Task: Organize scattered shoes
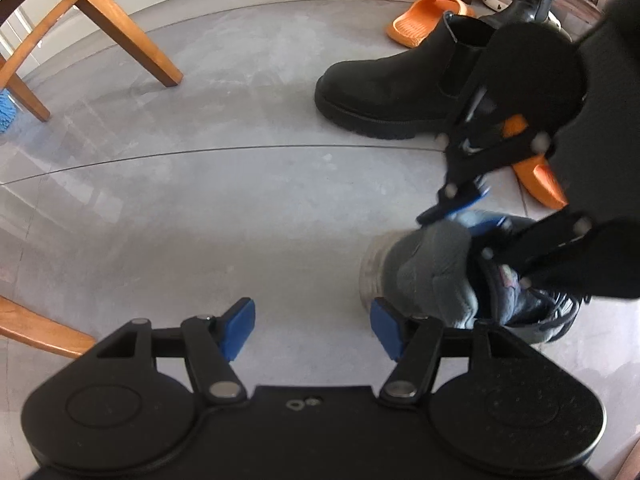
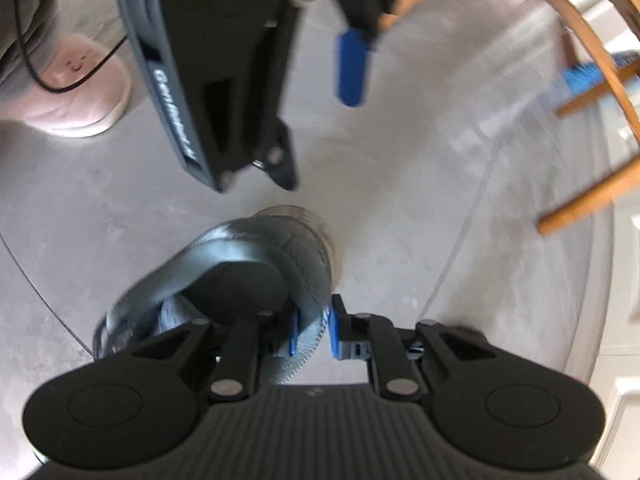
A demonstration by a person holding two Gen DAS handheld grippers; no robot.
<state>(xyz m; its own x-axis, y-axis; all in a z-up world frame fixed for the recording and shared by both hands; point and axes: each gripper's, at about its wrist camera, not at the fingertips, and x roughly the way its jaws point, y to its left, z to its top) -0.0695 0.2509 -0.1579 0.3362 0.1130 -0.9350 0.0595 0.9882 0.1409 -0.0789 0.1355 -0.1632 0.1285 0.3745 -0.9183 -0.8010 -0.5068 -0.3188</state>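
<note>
The left gripper (image 1: 312, 330) points steeply down at the floor, its blue pads well apart with nothing between them. At its two o'clock the right gripper (image 2: 312, 334) also angles steeply down, its pads pinched on the collar of a grey shoe (image 2: 256, 256). From the right wrist, the left gripper hangs at twelve o'clock.

Empty, parted left tongs (image 1: 312, 330) over grey floor (image 1: 200, 208); right tongs (image 1: 464, 212) pinching a grey sneaker (image 1: 424, 276) beside a black boot (image 1: 392, 88).
</note>
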